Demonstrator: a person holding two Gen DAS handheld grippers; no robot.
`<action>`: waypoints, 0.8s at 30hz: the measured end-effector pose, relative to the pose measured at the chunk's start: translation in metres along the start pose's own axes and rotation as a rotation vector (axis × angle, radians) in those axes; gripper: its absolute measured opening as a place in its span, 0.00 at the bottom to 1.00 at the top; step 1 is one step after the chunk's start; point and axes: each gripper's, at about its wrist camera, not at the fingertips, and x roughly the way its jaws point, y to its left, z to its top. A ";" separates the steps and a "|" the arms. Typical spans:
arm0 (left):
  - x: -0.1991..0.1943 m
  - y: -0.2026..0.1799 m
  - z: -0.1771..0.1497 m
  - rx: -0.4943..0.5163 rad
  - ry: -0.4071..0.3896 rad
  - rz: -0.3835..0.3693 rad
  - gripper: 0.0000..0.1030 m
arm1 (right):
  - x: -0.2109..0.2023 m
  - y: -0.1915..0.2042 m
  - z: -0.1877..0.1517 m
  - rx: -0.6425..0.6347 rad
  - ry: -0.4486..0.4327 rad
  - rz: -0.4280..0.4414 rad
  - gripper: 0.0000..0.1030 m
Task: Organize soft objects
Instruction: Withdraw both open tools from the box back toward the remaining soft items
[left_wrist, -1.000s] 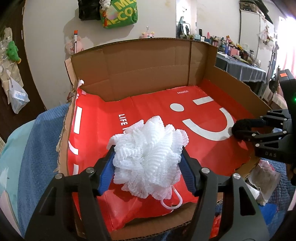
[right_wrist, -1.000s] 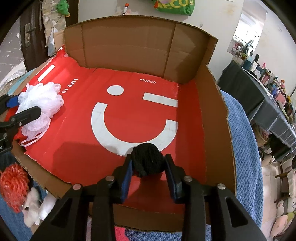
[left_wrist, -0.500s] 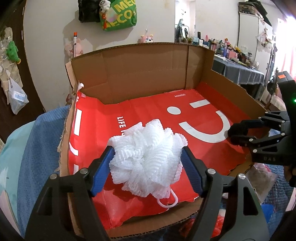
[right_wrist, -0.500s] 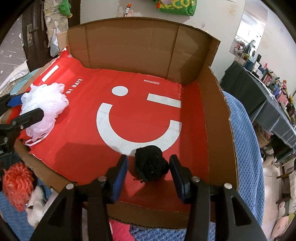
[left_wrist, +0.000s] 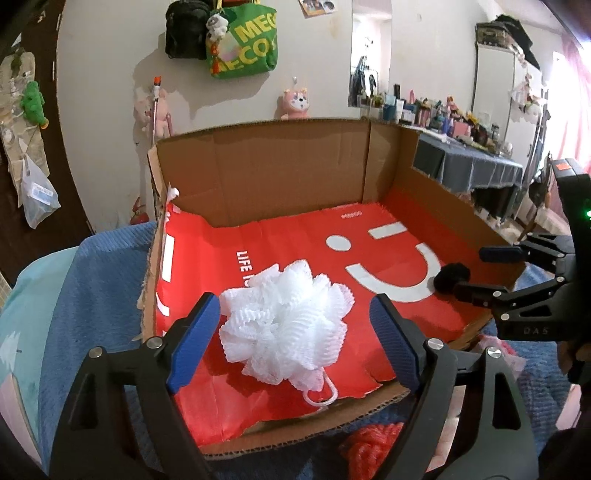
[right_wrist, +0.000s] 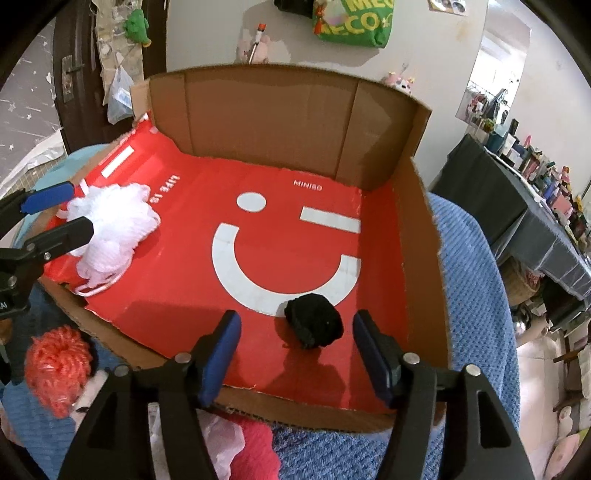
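Two grippers hang over the near edge of a cardboard box (right_wrist: 266, 118), each with its jaws opening around a soft thing it no longer presses. The left gripper (left_wrist: 295, 325) stands wide, its blue pads (left_wrist: 194, 343) clear of a white mesh bath pouf (left_wrist: 286, 325) on both sides, though the left pad's tip is just beside the ruffles. The pouf is a frilly, translucent ball of gathered netting with a white cord loop trailing from its near side toward the box's front edge; it rests on the red paper bag (right_wrist: 192, 288) that lines the box floor, at the near left corner. The right gripper (right_wrist: 295, 345) is spread less wide, and between its fingers, apart from both pads, sits a small black ball (right_wrist: 314, 325) (knitted or yarn-like, as far as the texture can be told), closer to the right pad than the left. It lies on the red bag at the near right, touching the lower curve of the white smile printed there, beside a dot, a dash and the word MINISO. The box has three upright brown walls and a low, torn front edge. It sits on a blue knitted blanket (right_wrist: 476, 295). Outside the box, in front, lie an orange-red pouf (right_wrist: 59, 369) and a pink soft item (right_wrist: 255, 446).
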 end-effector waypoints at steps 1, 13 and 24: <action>-0.004 0.000 0.001 -0.005 -0.008 -0.001 0.81 | -0.004 0.000 0.000 0.004 -0.007 0.001 0.65; -0.065 -0.007 -0.002 -0.026 -0.125 0.015 0.90 | -0.066 -0.006 -0.006 0.054 -0.154 0.029 0.83; -0.115 -0.032 -0.028 -0.034 -0.218 0.035 0.94 | -0.132 0.000 -0.034 0.097 -0.349 0.050 1.00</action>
